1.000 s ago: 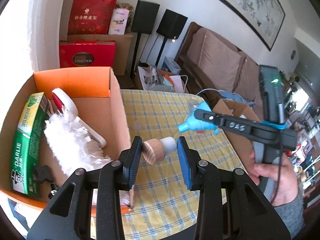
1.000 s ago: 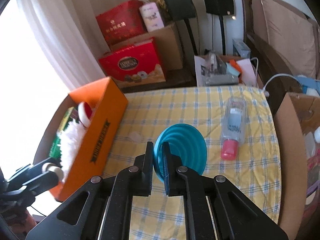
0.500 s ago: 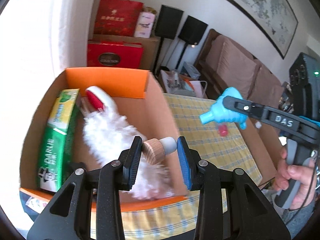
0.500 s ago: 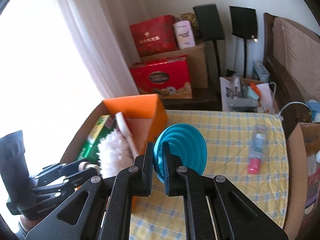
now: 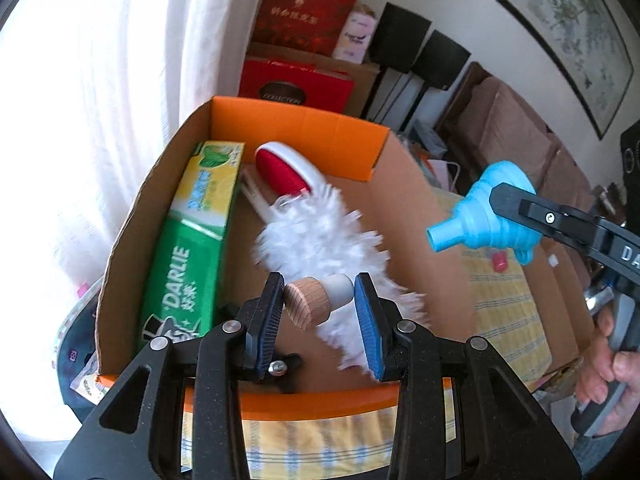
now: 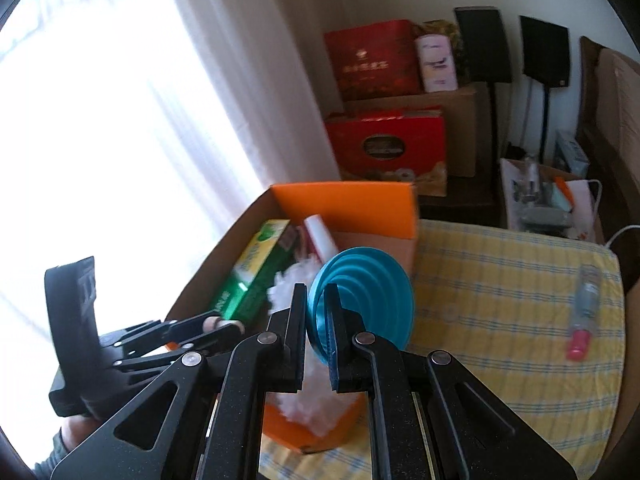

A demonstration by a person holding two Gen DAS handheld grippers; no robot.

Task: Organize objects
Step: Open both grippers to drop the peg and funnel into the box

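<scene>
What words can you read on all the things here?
"DARLIE" on the green and yellow toothpaste box in the orange cardboard box.
"COLLECTION" on the red gift box.
"DA", cut off, on the right gripper holding the blue funnel.
Gold characters on the red gift bag: too blurred.
Pink carton: too small.

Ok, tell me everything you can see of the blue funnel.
The blue funnel looks like soft, collapsible silicone or rubber: a wide round mouth with stepped concentric rings inside, narrowing to a short open spout, plus a small tab on the rim. The right tool is shut on the rim, holding it in the air, tipped on its side. In the left wrist view its spout points toward the open orange cardboard box, by the box's right wall. Nothing else touches it.
</scene>
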